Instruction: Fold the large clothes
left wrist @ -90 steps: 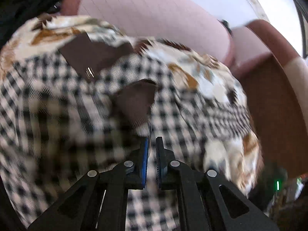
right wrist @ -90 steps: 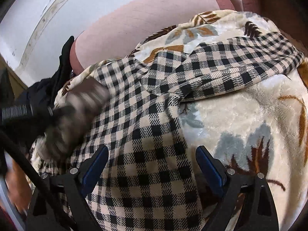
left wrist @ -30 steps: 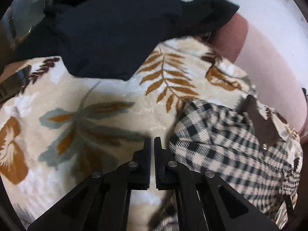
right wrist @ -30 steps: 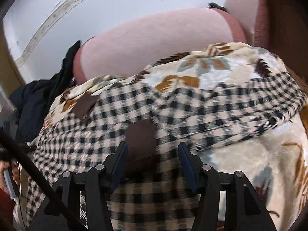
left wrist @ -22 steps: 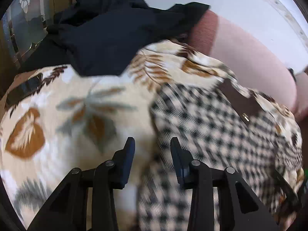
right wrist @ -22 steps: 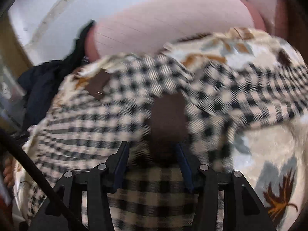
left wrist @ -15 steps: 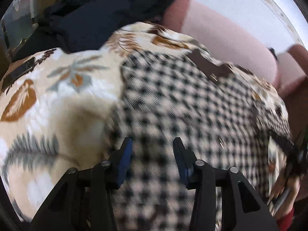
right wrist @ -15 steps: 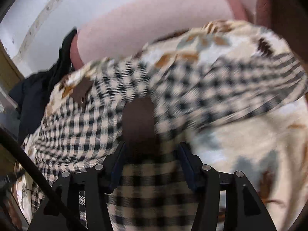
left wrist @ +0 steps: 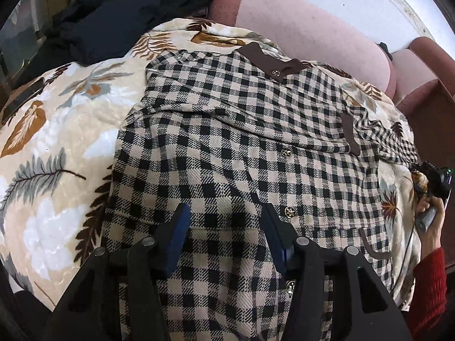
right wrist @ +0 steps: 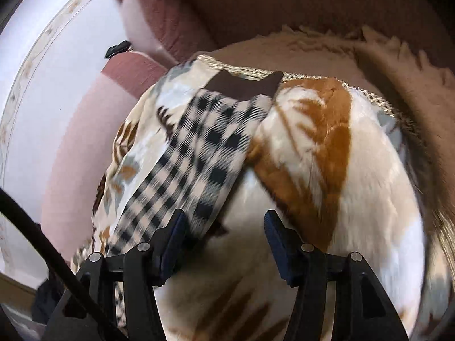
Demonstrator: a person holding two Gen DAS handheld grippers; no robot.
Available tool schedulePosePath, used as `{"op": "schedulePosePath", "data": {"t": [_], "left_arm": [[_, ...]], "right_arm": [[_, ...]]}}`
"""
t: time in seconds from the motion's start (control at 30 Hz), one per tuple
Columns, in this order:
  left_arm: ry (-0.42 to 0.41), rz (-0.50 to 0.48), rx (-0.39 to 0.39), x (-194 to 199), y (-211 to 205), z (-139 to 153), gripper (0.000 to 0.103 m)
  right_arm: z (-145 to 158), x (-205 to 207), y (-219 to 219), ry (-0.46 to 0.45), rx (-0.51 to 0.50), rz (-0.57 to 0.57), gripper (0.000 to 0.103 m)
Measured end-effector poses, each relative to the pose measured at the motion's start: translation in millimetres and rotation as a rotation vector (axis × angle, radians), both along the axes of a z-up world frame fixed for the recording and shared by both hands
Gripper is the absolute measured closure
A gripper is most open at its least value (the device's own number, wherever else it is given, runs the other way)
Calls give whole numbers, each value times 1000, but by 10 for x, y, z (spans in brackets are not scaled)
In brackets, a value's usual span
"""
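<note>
Left gripper (left wrist: 224,224): black frame, blue pads, jaws opening, set apart over the black-and-beige checked woven shirt (left wrist: 256,147), pads gripping no cloth
Right gripper (right wrist: 223,234): same build, jaws opening, nothing pinched; blurred checked sleeve (right wrist: 199,153) runs from its left pad toward 12 o'clock, ending in a dark brown cuff (right wrist: 244,85)
Checked shirt: spread flat on the cream plush blanket with brown and grey leaf print (left wrist: 51,147), filling the left view from 6 o'clock to 1 o'clock; brown collar (left wrist: 270,62) at 12 o'clock, gold buttons (left wrist: 285,152) down the front
Dark navy garment (left wrist: 108,14): heaped at 11 o'clock, on the blanket's far edge
Pink upholstered sofa back (left wrist: 312,31): beyond the blanket, 1 o'clock
Person's hand (left wrist: 429,216): at 3 o'clock in the left view, red sleeve (left wrist: 429,284), holding a black handle
</note>
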State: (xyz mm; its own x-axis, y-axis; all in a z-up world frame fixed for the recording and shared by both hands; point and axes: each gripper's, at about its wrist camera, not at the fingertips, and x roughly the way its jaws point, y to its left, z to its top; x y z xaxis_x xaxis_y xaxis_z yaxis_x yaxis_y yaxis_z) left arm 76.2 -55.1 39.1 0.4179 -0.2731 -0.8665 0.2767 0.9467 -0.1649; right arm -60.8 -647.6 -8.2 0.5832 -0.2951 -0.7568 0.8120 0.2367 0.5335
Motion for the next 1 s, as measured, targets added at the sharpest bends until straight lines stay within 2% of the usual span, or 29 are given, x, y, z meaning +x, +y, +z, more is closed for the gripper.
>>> {"op": "schedulePosePath", "data": {"t": [0.13, 0.2, 0.27, 0.37, 0.5, 0.63, 0.73, 0.8, 0.83, 0.9, 0.93, 1.0], "left_arm": [[21, 17, -4, 24, 30, -27, 52], [28, 17, -4, 21, 36, -37, 52], [23, 17, 1, 8, 51, -34, 52], [17, 26, -7, 4, 115, -33, 52], [33, 44, -38, 17, 226, -59, 52], [26, 54, -48, 3, 320, -45, 52], [25, 73, -56, -1, 416, -33, 52], [24, 91, -68, 1, 504, -21, 52], [23, 99, -73, -1, 546, -16, 52], [19, 118, -85, -3, 632, -2, 52], [19, 124, -92, 2, 662, 4, 52], [19, 130, -110, 28, 709, 36, 52]], "right_arm": [[8, 161, -121, 5, -49, -6, 41], [38, 263, -136, 29, -87, 5, 46], [88, 369, -121, 61, -111, 34, 83], [313, 511, 88, 82, -192, 88, 92], [732, 1040, 726, 93, -354, 279, 93], [924, 1559, 1677, 54, -448, 565, 93], [783, 1968, 2683, 61, -489, 914, 93], [593, 2099, 3476, 161, -641, 1159, 92], [511, 2071, 3735, 204, -715, 1228, 89], [337, 2001, 4208, 284, -854, 1355, 75], [273, 1945, 4358, 302, -897, 1398, 67], [234, 1914, 4427, 327, -914, 1426, 64]]}}
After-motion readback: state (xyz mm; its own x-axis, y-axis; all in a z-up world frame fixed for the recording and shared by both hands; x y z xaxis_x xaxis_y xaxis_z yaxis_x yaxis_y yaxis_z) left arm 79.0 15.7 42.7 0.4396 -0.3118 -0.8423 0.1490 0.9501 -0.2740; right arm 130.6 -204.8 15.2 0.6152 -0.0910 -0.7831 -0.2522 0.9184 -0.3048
